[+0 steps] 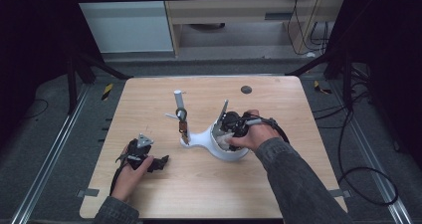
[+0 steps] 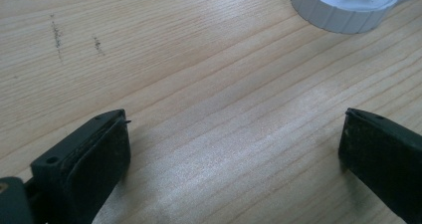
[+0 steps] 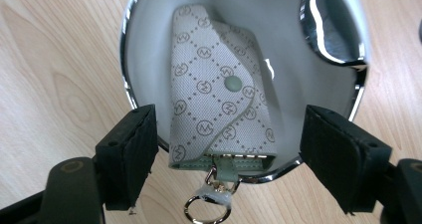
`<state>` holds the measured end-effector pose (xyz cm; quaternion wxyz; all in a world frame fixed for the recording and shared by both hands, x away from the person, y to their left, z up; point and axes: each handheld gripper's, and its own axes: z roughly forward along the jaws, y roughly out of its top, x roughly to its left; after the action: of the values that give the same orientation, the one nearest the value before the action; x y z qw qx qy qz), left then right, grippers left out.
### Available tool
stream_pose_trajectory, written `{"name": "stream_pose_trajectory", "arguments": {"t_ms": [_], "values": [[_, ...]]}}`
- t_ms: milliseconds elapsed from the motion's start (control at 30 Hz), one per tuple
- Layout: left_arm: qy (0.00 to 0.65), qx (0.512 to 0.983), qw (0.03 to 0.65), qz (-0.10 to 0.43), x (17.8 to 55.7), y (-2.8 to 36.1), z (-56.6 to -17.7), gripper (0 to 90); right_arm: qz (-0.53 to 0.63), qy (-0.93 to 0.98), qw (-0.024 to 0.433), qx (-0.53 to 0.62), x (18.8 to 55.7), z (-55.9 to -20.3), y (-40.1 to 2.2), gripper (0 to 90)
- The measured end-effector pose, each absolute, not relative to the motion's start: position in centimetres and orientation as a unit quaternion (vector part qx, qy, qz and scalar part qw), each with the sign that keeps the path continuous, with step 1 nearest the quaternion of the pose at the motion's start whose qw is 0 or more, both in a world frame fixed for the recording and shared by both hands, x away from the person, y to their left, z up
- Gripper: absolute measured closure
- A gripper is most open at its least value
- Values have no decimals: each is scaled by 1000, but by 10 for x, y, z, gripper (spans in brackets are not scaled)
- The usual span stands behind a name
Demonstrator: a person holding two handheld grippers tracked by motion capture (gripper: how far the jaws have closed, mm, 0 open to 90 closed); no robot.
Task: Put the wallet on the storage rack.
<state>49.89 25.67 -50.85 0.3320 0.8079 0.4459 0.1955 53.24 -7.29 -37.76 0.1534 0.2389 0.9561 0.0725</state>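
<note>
Inside the white bowl [image 3: 149, 45] lies the key pouch [image 3: 219, 89], its ring over the rim. We judge it light, soft, pliable; take its stiffer clasp end. Right gripper [image 3: 226, 154] jaws stand apart around it, untouching; left gripper [image 2: 234, 149] jaws wide, empty.

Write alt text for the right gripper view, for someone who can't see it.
A small monogram-patterned pouch with a snap button lies in a white, chrome-rimmed bowl on a wooden table. The right gripper sits just above it, its two black jaws open on either side of the pouch, not touching it.
</note>
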Motion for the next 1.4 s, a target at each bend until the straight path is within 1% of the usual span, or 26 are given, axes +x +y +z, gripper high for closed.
{"name": "stream_pose_trajectory", "arguments": {"t_ms": [200,433,467,533,667,867,1000,1233,1400], "values": [[446,808,333,196,499,257,-509,0,94,953,162,240,523,-367,-77,218],[446,808,333,196,499,257,-509,0,117,948,170,244,517,-358,-85,164],[446,808,333,196,499,257,-509,0,123,946,172,247,515,-356,-88,146],[446,807,333,196,499,257,-509,0,123,945,174,247,515,-356,-90,138],[446,807,333,196,499,257,-509,0,143,938,177,260,512,-355,-98,94],[446,807,333,196,499,256,-509,0,176,928,183,271,507,-352,-112,71],[447,807,334,196,499,256,-509,0,196,922,180,280,505,-350,-121,62],[445,809,331,195,499,256,-508,0,217,910,194,297,500,-354,-141,55],[446,809,331,195,499,256,-508,0,236,898,209,308,497,-354,-155,72]]}}
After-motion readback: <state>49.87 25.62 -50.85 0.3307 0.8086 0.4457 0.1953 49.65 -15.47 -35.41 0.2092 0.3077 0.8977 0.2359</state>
